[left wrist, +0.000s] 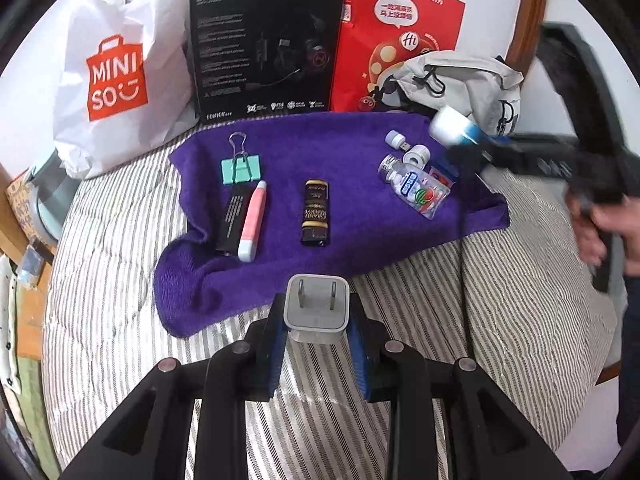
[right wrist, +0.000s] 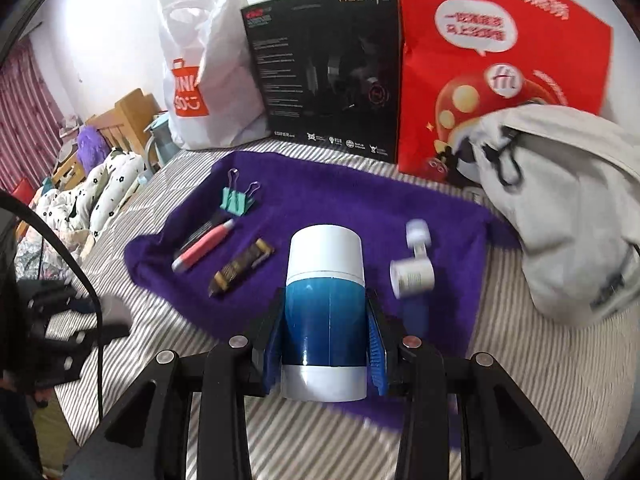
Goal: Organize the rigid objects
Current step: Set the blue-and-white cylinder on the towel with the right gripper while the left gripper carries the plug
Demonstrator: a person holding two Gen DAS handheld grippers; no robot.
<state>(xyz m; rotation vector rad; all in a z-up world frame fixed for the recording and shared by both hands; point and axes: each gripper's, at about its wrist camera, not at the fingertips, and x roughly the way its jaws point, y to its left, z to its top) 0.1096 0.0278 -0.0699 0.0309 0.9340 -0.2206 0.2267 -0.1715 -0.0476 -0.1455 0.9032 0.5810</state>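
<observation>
My left gripper (left wrist: 316, 320) is shut on a grey plug adapter (left wrist: 316, 304), prongs up, over the front edge of the purple towel (left wrist: 352, 148). My right gripper (right wrist: 326, 320) is shut on a blue-and-white bottle (right wrist: 325, 280), blurred in the left wrist view as the bottle (left wrist: 456, 126) above the towel's right end. On the towel lie a teal binder clip (left wrist: 241, 168), a pink pen (left wrist: 253, 220) beside a black stick (left wrist: 230, 216), a dark brown bar (left wrist: 316, 212), a clear candy bottle (left wrist: 416, 186), a white roll (left wrist: 417, 155) and a small white-capped piece (left wrist: 396, 140).
Along the wall behind the towel stand a white shopping bag (left wrist: 116, 68), a black box (left wrist: 264, 48) and a red paper bag (left wrist: 384, 24). A grey drawstring bag (right wrist: 560, 200) slumps at the towel's right. Striped bedding (left wrist: 120, 248) surrounds it; a hand (left wrist: 608, 228) holds the right gripper.
</observation>
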